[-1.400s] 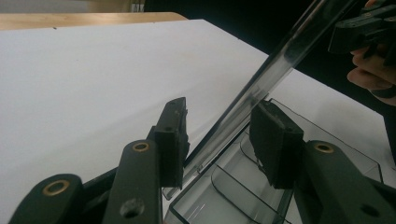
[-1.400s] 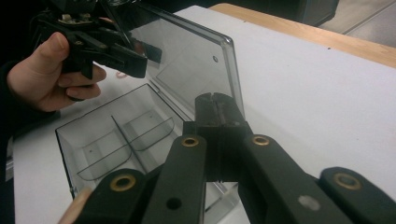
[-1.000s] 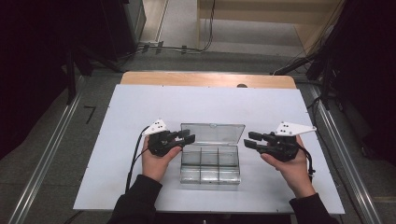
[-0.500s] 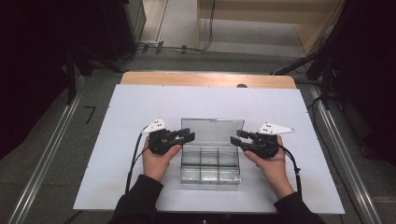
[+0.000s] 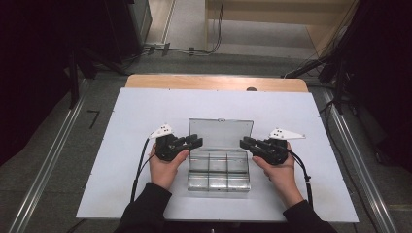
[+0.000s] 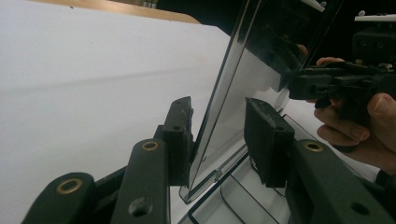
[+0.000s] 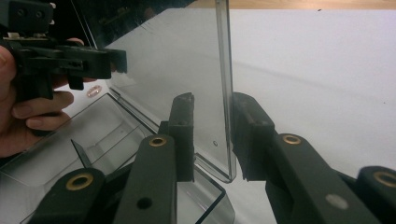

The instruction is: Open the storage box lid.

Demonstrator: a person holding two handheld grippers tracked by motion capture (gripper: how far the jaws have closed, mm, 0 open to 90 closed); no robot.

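High view: a clear plastic box [image 5: 218, 170] sits near the middle of the white worktop [image 5: 121, 126], its hinged lid [image 5: 221, 133] standing open at the far side. The base is rectangular, transparent and glossy, divided by thin clear walls into small compartments in two rows; nothing can be made out inside them. A bare wooden edge [image 5: 216, 82] runs along the far side of the worktop.

The left gripper [image 5: 193, 141], held in the person's left hand [image 5: 165, 167], reaches to the lid's left edge; the right gripper [image 5: 247, 142], held in the right hand [image 5: 279, 170], reaches to the lid's right edge. Both are matt black with brass-coloured rivets, each carrying a pale three-cornered plate and a trailing black cable.

Left gripper view: the lid stands as a thin, smooth, transparent sheet with a rounded lower corner between the two jaws. The left-hand pad lies against or just beside the sheet; the other pad stands clearly apart from it, so the jaws are parted and not clamped.

Right gripper view: the lid's edge [image 7: 224, 93] passes upright between the jaws, with a visible gap on the left-hand side; the jaws are likewise parted, gripping nothing.
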